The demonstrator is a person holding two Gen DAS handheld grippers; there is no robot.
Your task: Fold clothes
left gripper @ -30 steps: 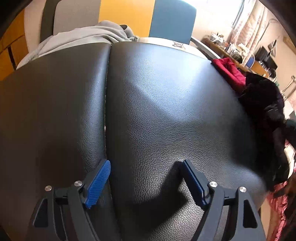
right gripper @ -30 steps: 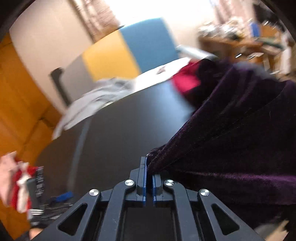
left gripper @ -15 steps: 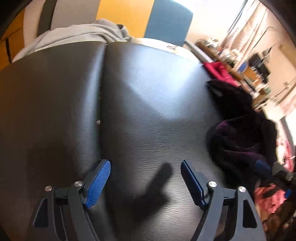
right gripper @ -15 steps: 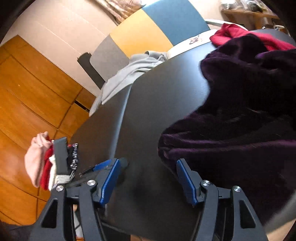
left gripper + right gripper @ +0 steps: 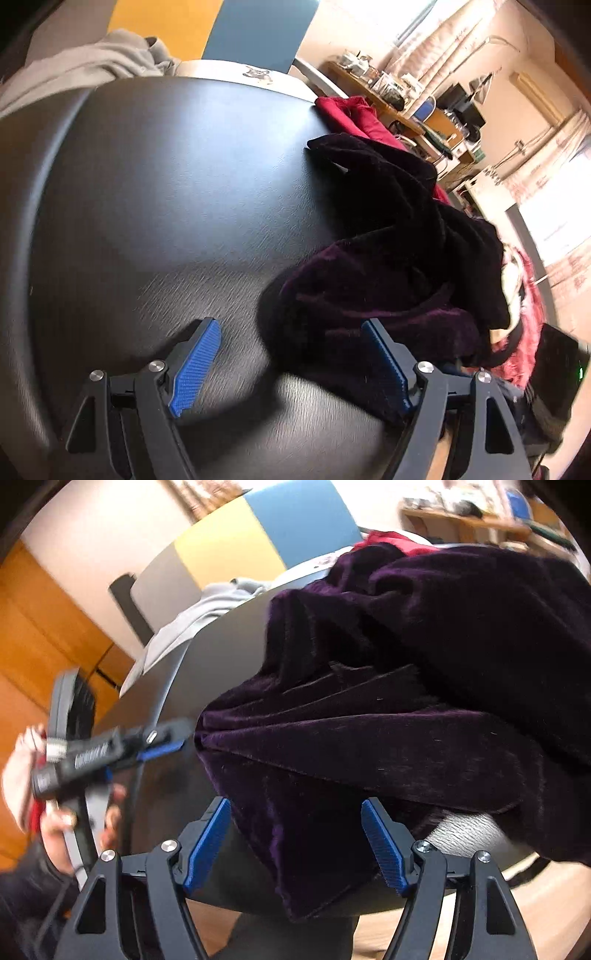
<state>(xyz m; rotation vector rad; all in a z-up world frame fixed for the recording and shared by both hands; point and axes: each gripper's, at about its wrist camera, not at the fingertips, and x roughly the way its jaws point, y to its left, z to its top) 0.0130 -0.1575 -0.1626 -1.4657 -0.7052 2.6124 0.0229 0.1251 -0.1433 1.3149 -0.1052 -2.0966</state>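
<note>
The left gripper [image 5: 291,363] stands spread wide, the crumpled purple velvet garment [image 5: 388,266] reaching between its blue pads from the right. The right gripper [image 5: 295,843] also gapes, a fold of that velvet draped between its fingers over the black leather surface [image 5: 166,192].

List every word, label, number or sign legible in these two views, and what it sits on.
Nothing can be read in full.
Left tongs, seen from the right wrist: pale lettering along the black body, too blurred to read.
White table edge: a small dark sticker or print, no letters resolvable.
Shelf clutter in the background: too small to read.
Purple velvet garment, right tongs: no text visible.
</note>
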